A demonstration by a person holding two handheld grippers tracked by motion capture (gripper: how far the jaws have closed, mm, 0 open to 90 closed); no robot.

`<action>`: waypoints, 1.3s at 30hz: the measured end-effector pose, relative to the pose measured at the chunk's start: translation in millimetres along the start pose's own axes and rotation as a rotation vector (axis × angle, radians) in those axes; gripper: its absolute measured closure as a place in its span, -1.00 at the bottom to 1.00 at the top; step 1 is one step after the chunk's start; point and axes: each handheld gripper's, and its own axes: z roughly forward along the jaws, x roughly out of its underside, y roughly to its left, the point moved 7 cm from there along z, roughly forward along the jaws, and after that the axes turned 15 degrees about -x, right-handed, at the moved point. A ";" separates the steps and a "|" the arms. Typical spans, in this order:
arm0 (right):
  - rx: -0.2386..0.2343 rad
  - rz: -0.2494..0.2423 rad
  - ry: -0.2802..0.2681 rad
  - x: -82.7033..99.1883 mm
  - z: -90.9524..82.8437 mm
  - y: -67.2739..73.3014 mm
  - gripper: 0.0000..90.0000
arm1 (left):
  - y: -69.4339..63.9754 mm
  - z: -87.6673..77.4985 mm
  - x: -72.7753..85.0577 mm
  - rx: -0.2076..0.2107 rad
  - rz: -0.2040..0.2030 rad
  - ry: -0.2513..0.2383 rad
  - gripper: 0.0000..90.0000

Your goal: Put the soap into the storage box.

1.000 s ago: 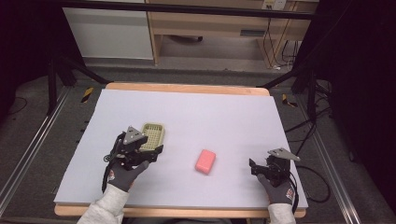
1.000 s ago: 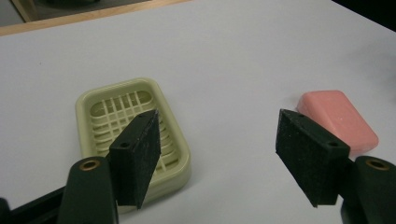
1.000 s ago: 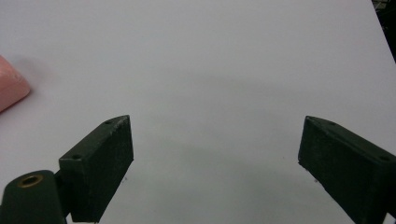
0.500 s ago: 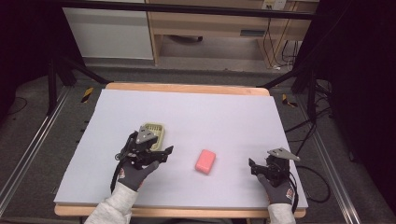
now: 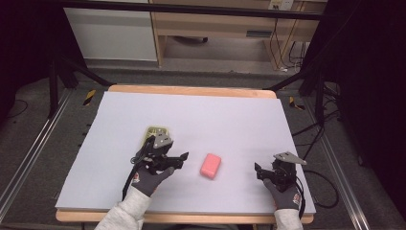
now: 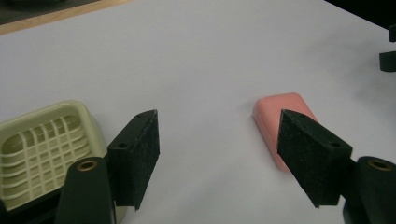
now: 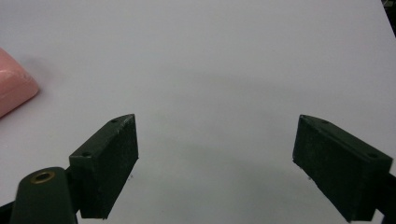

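In the high view the left tool [image 5: 183,158] sits in the lower left of the frame, held in a gloved hand [image 5: 151,175], its jaws released and just now spreading wider with nothing between them. The pink soap bar [image 5: 210,166] lies flat on the table just to the right of its tips, near but not touching. In the left gripper view the soap bar [image 6: 275,121] shows at centre right, partly behind the right-hand jaw pad, and bare surface fills the gap between the two pads. The cream soap dish [image 5: 155,133] sits just above and behind the left tool in the high view; in the left gripper view the dish [image 6: 42,144] is at the lower left, its slatted grid facing up. The right tool [image 5: 257,171] rests at the lower right of the high view, well apart from the soap, jaws spread and empty; in the right gripper view the soap bar [image 7: 14,88] clips the left edge. There are two tools, one soap bar and one dish. The table [image 5: 230,120] carries a pale lavender sheet over a wooden top, whose edge shows at the upper and lower rims. Around it are a dark floor, metal rails, cables at the right, and light wooden furniture at the top of the frame.
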 end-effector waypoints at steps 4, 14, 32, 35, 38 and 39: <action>0.001 -0.003 0.003 0.1 0.1 -0.2 -0.68 | -7.2 3.0 -1.3 0.010 0.009 0.004 -0.35; 0.006 -0.001 0.000 -0.2 0.2 0.1 -0.68 | -25.0 10.9 -2.3 0.034 0.037 0.024 -0.36; 0.010 -0.005 0.002 -0.5 0.8 -0.1 -0.68 | -54.2 29.8 -2.2 0.064 0.068 0.047 -0.42; 0.011 -0.006 0.003 -0.3 0.9 -0.2 -0.68 | -58.2 33.4 -1.0 0.068 0.065 0.055 -0.42; 0.010 -0.004 0.005 -0.2 1.1 0.0 -0.68 | -61.5 37.2 -0.4 0.071 0.070 0.058 -0.43; 0.011 -0.002 0.005 -0.1 1.2 0.0 -0.68 | -62.9 38.4 0.0 0.072 0.071 0.061 -0.44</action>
